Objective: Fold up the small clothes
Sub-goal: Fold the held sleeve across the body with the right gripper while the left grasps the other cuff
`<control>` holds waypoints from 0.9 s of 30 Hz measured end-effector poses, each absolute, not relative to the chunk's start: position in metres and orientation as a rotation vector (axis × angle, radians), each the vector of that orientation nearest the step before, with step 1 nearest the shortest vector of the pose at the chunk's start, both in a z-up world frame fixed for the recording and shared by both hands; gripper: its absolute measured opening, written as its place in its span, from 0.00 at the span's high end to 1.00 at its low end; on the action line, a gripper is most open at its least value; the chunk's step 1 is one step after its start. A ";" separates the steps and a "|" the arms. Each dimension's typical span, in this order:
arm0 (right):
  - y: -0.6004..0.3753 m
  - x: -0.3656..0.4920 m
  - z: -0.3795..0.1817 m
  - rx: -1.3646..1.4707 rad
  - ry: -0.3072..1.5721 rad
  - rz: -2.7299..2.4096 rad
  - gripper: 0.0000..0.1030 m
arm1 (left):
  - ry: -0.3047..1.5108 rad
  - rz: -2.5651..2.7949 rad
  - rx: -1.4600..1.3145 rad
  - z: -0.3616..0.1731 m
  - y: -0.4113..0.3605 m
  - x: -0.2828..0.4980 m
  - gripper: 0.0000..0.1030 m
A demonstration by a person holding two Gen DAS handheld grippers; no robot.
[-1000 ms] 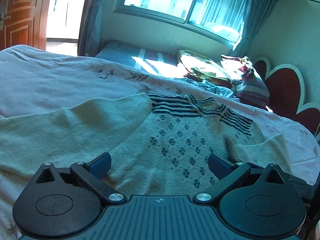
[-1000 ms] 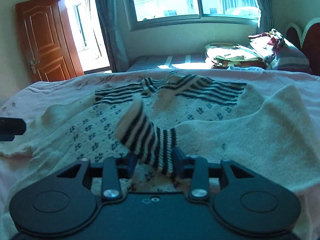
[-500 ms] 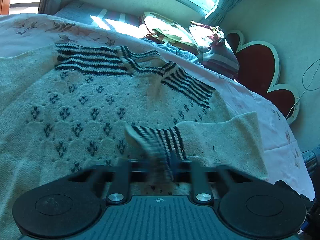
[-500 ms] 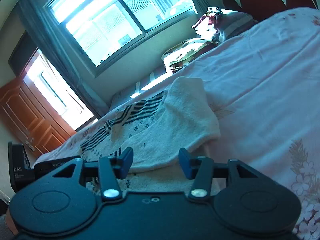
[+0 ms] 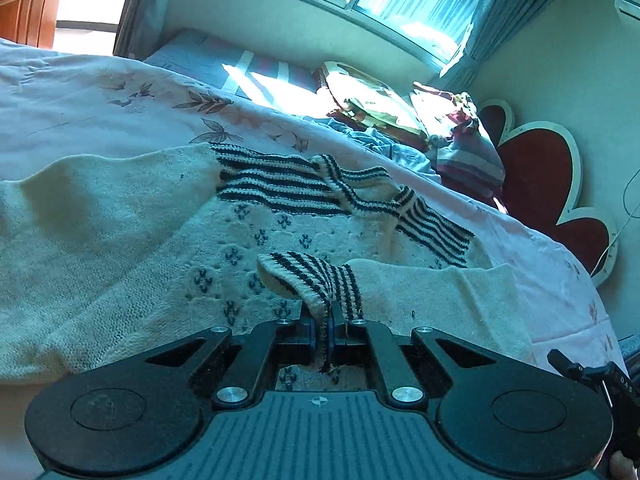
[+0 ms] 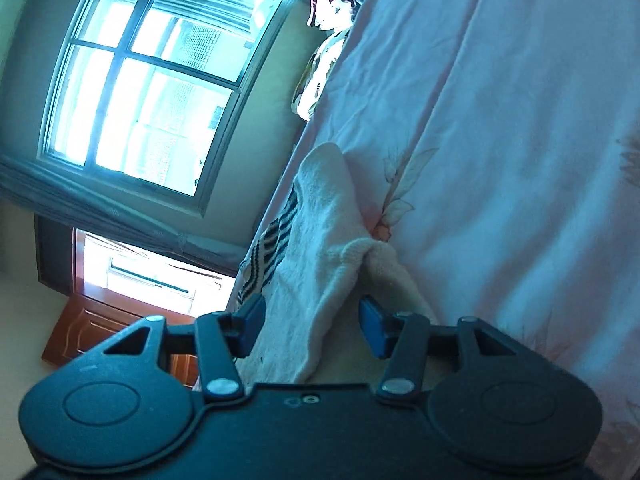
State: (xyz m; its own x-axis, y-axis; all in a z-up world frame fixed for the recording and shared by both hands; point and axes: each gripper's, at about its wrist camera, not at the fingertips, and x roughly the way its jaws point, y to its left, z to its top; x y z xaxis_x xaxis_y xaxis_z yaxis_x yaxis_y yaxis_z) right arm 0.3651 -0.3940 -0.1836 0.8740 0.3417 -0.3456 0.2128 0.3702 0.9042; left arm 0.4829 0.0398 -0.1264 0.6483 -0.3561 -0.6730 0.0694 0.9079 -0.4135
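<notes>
1. The left gripper [image 5: 325, 330] has its jaws closed on the striped cuff [image 5: 316, 276] of a sleeve, the knit pinched between the blue pads.
2. The cuff rises from the jaws and curls back over the sweater [image 5: 168, 240], which lies spread flat on the bed [image 5: 80, 96] (cream knit, dark dotted motifs on the chest, dark stripes at the shoulders and collar).
3. The right gripper [image 6: 312, 324] has its jaws open, one to each side of a cream fold of the sweater [image 6: 332, 248] without pinching it; this camera is tilted steeply.
4. A small black device at the right edge of the left view [image 5: 612, 384] carries white letters reading "DAS".
5. Under the sweater the bed has a pale pink sheet [image 6: 500, 140] printed with leaves.
6. Beyond the bed, a heap of clothes [image 5: 400, 108] sits in sunlight below the window [image 6: 152, 80], near a red heart-shaped headboard [image 5: 548, 176].
7. A wooden door [image 6: 96, 332] stands past the curtain [image 6: 80, 200].
</notes>
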 end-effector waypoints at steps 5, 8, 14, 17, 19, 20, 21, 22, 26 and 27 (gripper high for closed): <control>-0.400 0.377 -0.178 1.160 0.513 0.017 0.94 | 0.857 -0.236 -0.381 -0.137 0.041 0.479 0.95; -0.400 0.385 -0.180 1.077 0.570 -0.053 0.95 | 0.879 -0.213 -0.321 -0.144 0.033 0.478 0.95; -0.398 0.369 -0.146 0.858 0.542 -0.006 0.71 | 0.871 -0.218 -0.278 -0.146 0.028 0.476 0.95; -0.402 0.384 -0.137 0.789 0.544 0.033 0.64 | 0.865 -0.225 -0.293 -0.147 0.031 0.476 0.95; -0.400 0.406 -0.140 0.758 0.594 0.064 0.64 | 0.863 -0.228 -0.300 -0.147 0.032 0.475 0.95; -0.397 0.417 -0.144 0.726 0.634 0.072 0.64 | 0.863 -0.229 -0.302 -0.147 0.033 0.474 0.95; -0.395 0.427 -0.150 0.715 0.694 0.088 0.64 | 0.864 -0.230 -0.303 -0.147 0.033 0.474 0.95; -0.393 0.435 -0.154 0.698 0.757 0.101 0.69 | 0.866 -0.230 -0.303 -0.147 0.033 0.474 0.95; -0.380 0.445 -0.142 0.543 0.764 0.112 0.85 | 0.866 -0.234 -0.299 -0.148 0.033 0.474 0.95; -0.374 0.444 -0.135 0.461 0.729 0.109 0.90 | 0.862 -0.232 -0.302 -0.148 0.033 0.474 0.95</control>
